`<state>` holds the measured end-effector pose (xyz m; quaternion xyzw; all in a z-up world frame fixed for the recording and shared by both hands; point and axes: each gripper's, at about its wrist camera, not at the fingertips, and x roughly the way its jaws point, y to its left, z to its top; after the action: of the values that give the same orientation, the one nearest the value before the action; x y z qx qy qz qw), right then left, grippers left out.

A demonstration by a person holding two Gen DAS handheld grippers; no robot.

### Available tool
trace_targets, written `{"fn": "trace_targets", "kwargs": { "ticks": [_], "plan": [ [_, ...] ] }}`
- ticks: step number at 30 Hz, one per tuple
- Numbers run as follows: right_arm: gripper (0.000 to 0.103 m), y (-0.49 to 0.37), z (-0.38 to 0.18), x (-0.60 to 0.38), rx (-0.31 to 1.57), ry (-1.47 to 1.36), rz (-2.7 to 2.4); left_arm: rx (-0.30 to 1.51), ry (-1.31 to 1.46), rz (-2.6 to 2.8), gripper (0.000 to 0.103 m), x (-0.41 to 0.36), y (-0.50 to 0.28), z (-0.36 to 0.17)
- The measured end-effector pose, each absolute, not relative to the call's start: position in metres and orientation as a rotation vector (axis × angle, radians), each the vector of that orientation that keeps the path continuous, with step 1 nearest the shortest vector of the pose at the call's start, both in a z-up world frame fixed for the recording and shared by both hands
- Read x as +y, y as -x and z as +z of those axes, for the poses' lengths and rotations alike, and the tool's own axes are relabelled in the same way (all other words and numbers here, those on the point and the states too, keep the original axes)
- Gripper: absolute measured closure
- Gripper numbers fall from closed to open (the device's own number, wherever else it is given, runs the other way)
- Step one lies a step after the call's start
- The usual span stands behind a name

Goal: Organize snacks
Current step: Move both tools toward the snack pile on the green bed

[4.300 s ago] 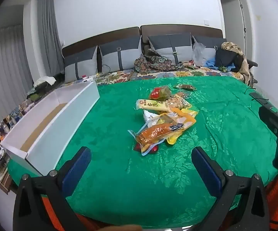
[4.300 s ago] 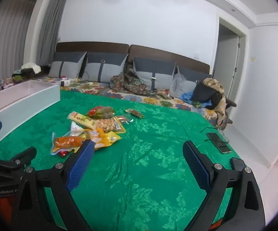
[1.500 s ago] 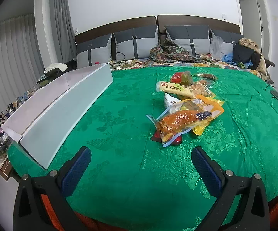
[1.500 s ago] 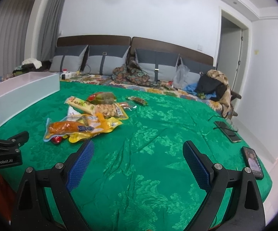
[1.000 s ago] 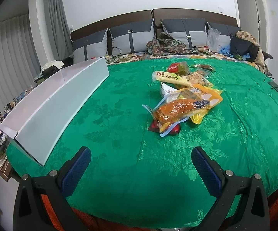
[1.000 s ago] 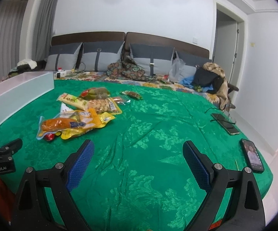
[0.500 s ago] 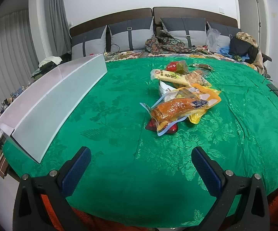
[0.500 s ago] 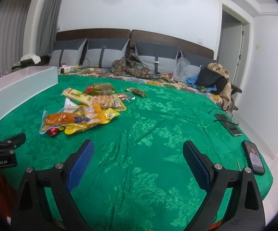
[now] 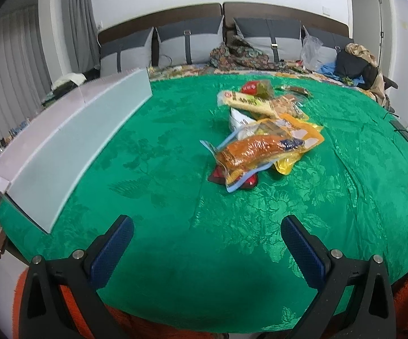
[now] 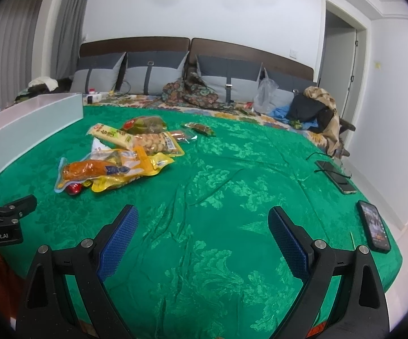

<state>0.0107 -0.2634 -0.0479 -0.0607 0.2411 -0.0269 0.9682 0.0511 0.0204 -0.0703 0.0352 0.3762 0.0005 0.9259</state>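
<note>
We face a green cover (image 9: pixel 175 226) over a bed; four pillows (image 10: pixel 158 67). Snacks (image 9: pixel 263 135) piled centre, one box (image 9: pixel 68 147) left, two phones (image 10: pixel 373 226). Left gripper (image 9: pixel 206 231) and right gripper (image 10: pixel 204 226) gape wide, empty.

Colourful snack packets (image 9: pixel 263 132) lie heaped near white box (image 9: pixel 62 144).
</note>
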Motion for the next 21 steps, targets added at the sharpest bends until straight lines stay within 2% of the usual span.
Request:
{"fn": "trace_targets", "kwargs": {
  "ticks": [12, 21],
  "plan": [
    [0.008, -0.015, -0.056, -0.264, 0.530, 0.130, -0.051, 0.933, -0.038, -0.023, 0.000, 0.023, -0.093, -0.102],
    [0.008, -0.022, -0.066, -0.260, 0.572, 0.136, -0.028, 0.987, -0.011, -0.012, 0.000, 0.033, -0.094, -0.120]
  ]
}}
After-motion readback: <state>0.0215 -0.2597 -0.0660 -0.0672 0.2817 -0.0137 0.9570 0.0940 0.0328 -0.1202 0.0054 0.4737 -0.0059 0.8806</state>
